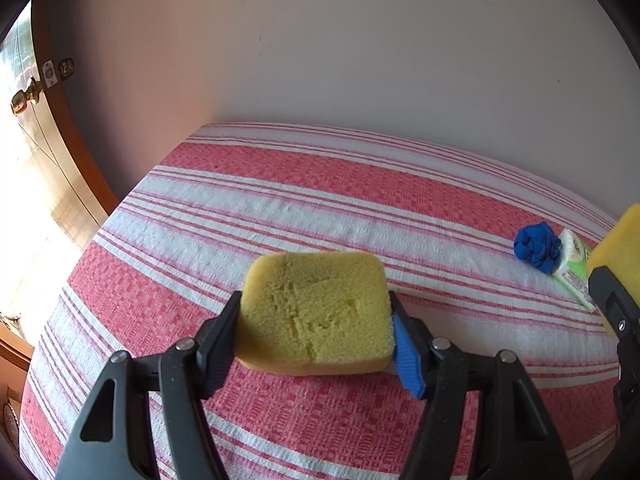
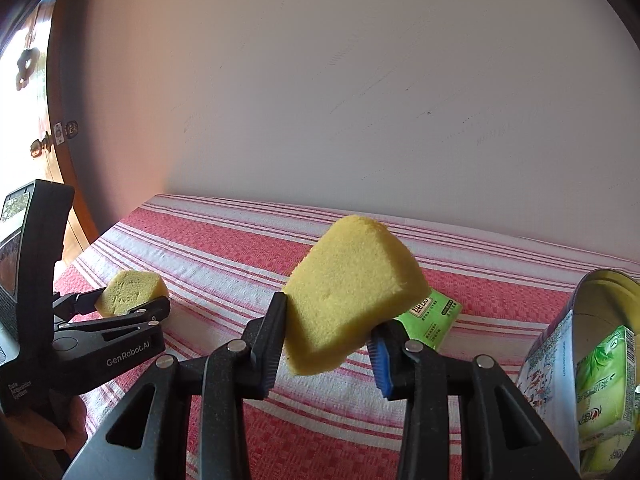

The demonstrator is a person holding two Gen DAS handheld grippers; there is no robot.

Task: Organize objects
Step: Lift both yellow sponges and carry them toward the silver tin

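My left gripper (image 1: 314,320) is shut on a yellow sponge (image 1: 316,304), held low over the red-and-white striped cloth (image 1: 320,184). My right gripper (image 2: 328,340) is shut on a second yellow sponge (image 2: 352,288), which is tilted and lifted clear of the cloth. In the right wrist view the left gripper (image 2: 132,300) and its sponge (image 2: 128,290) appear at the left. That second sponge (image 1: 616,240) and a finger (image 1: 612,308) of the right gripper show at the right edge of the left wrist view.
A blue balled-up cloth (image 1: 536,246) lies beside a green tissue pack (image 1: 572,276), seen behind the right sponge as the tissue pack (image 2: 434,312). An open tin (image 2: 560,344) at the right holds more green packs (image 2: 604,392). A white wall stands behind, a wooden door (image 1: 48,128) at the left.
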